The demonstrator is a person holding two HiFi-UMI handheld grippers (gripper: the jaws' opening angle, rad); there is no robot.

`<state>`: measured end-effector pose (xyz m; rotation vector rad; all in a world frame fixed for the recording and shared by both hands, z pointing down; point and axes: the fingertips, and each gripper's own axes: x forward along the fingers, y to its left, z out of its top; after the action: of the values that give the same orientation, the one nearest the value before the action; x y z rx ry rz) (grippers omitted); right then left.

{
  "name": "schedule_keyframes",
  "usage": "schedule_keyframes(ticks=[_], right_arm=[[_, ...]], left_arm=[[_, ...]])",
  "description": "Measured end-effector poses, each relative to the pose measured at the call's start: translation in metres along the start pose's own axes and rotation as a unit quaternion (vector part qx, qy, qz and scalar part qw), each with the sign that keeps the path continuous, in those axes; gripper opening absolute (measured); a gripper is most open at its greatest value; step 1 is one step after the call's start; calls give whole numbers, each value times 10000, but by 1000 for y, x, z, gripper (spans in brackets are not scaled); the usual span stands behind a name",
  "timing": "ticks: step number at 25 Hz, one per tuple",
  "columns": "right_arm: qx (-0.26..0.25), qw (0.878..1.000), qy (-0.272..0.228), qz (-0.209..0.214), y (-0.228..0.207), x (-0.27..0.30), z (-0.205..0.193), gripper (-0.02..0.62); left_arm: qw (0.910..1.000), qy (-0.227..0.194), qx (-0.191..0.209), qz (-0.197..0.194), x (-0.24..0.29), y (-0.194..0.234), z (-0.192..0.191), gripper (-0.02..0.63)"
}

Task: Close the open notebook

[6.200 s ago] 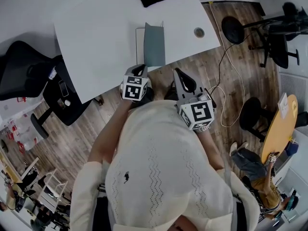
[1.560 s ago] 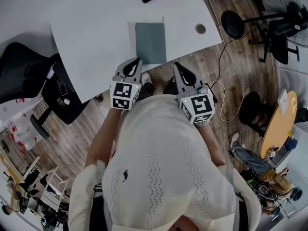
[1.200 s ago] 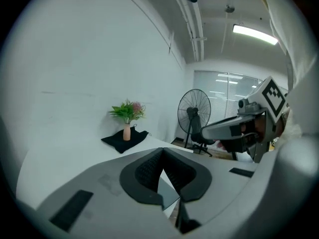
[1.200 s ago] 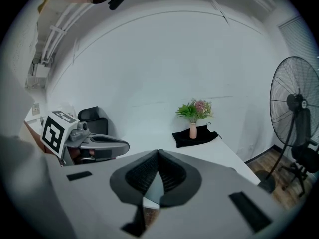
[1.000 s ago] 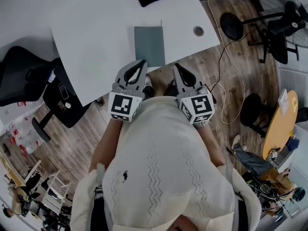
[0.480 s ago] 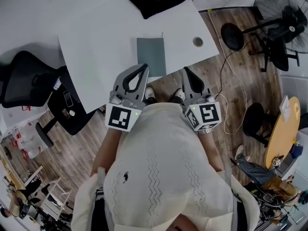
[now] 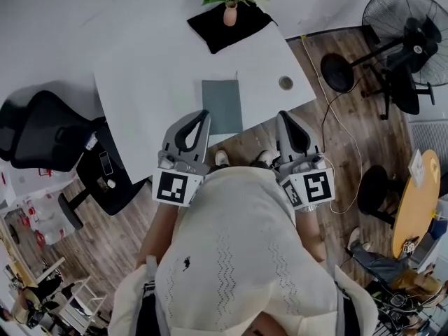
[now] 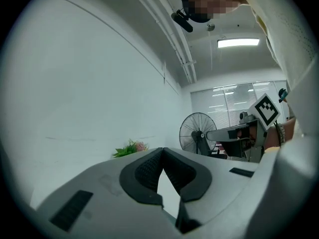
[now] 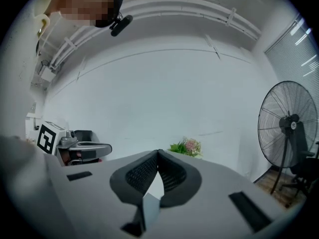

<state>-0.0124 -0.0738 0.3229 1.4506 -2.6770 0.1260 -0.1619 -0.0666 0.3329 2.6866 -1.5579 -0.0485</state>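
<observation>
Now the notebook [image 7: 222,106] lies shut and flat on the white table [image 7: 154,68], near its front edge, with a vase of flowers [image 7: 230,12] on a black mat [image 7: 241,33] at its twelve o'clock. In the head view the left gripper [image 7: 203,113] shows at its nine o'clock edge and the right gripper [image 7: 283,115] at three o'clock, farther off. Both have their jaws pressed together on nothing.

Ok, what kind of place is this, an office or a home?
Probably an office: a white desk with a black swivel chair beside it, and a pedestal fan on the wood floor.
</observation>
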Motion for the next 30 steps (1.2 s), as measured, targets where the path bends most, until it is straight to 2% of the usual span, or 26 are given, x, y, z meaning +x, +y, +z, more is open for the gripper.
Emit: schedule_keyframes(ticks=[10, 15, 22, 30], right_arm=[[-188, 9998, -71, 8, 0, -7, 16, 0], [-227, 9997, -19, 55, 1, -8, 14, 0], [-299, 9995, -4, 99, 2, -10, 14, 0], [-243, 9997, 56, 56, -3, -11, 9, 0]], left_arm=[[9996, -136, 87, 221, -10, 8, 0, 12], [9992, -140, -264, 277, -9, 10, -5, 12], [9996, -64, -224, 155, -5, 3, -9, 12], [9992, -38, -324, 221, -2, 4, -13, 12]])
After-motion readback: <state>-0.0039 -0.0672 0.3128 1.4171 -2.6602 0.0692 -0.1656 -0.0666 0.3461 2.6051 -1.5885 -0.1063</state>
